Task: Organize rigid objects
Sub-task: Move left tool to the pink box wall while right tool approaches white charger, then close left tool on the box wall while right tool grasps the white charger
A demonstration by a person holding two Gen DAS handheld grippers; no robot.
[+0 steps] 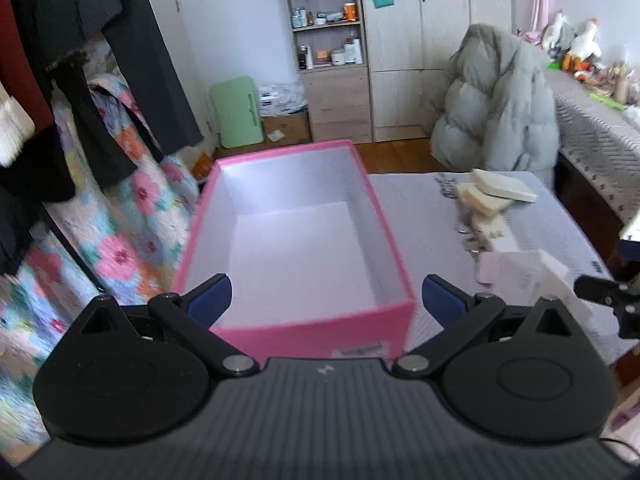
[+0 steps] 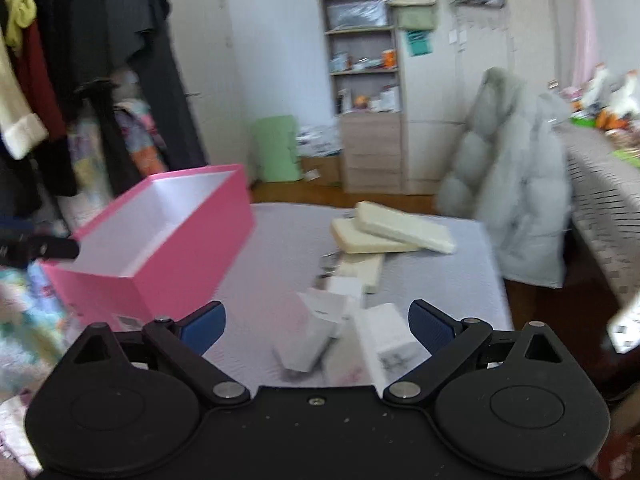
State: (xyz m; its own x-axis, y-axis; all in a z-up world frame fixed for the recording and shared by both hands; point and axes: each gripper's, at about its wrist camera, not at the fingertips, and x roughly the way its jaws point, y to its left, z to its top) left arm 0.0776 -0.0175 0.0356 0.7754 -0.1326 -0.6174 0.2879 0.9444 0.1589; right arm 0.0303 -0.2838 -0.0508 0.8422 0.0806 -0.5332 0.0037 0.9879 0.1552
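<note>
Your left gripper (image 1: pixel 327 300) has its fingers wide open around the near wall of the empty pink cardboard box (image 1: pixel 296 332), gripping nothing; the right gripper (image 2: pixel 316 326), open too, frames blurred, probably white small boxes (image 2: pixel 384 336) waiting on the grey surface (image 2: pixel 280 240)

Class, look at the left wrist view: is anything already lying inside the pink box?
No. The pink box shows only its bare white floor and walls, with nothing inside.

Pink box (image 1: pixel 296 240): open, empty, white inside, on the table's left.
Cream slabs (image 2: pixel 392 228): two overlapping flat.
White packets (image 2: pixel 348 332): jumbled nearest.
</note>
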